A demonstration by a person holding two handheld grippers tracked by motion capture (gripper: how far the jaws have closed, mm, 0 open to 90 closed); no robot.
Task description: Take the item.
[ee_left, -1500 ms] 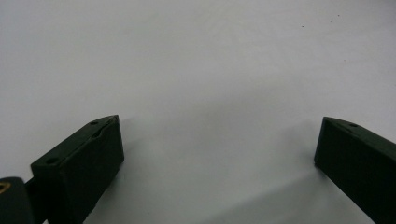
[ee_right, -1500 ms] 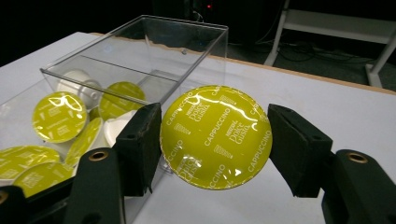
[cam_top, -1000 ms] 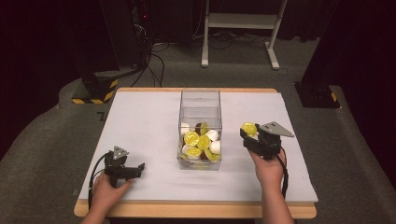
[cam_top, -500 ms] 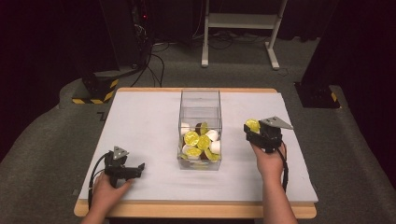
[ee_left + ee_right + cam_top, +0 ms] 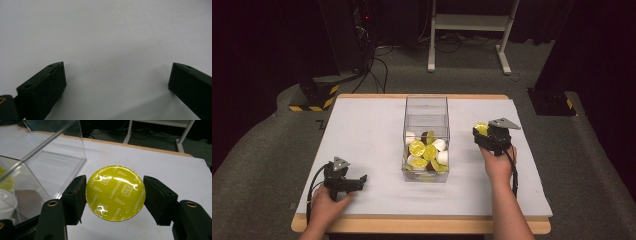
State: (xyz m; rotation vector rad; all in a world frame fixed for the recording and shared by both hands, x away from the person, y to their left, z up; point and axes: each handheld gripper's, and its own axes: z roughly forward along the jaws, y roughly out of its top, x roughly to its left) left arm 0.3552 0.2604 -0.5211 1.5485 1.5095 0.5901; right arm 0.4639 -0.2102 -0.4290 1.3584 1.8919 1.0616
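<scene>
The table (image 5: 372, 130), topped in white with a wooden edge, is taken as the base of the setup. A clear box (image 5: 426, 111), tall and open-topped, is stood at its middle and is used as the landmark. Capsules (image 5: 426, 150) with yellow and white lids are piled in the near half of the box. The right gripper (image 5: 481, 131) is seen just to the right of the box, apart from its wall, raised off the table surface. Its jaws are clamped on a yellow capsule (image 5: 115, 192), gripped at the two sides of its rim, the foil lid printed "Cappuccino" turned toward the gripper camera. The left gripper (image 5: 360, 179) is rested on the table well to the left of the box and nearer the person; its jaws are held wide apart over bare tabletop, nothing between them
</scene>
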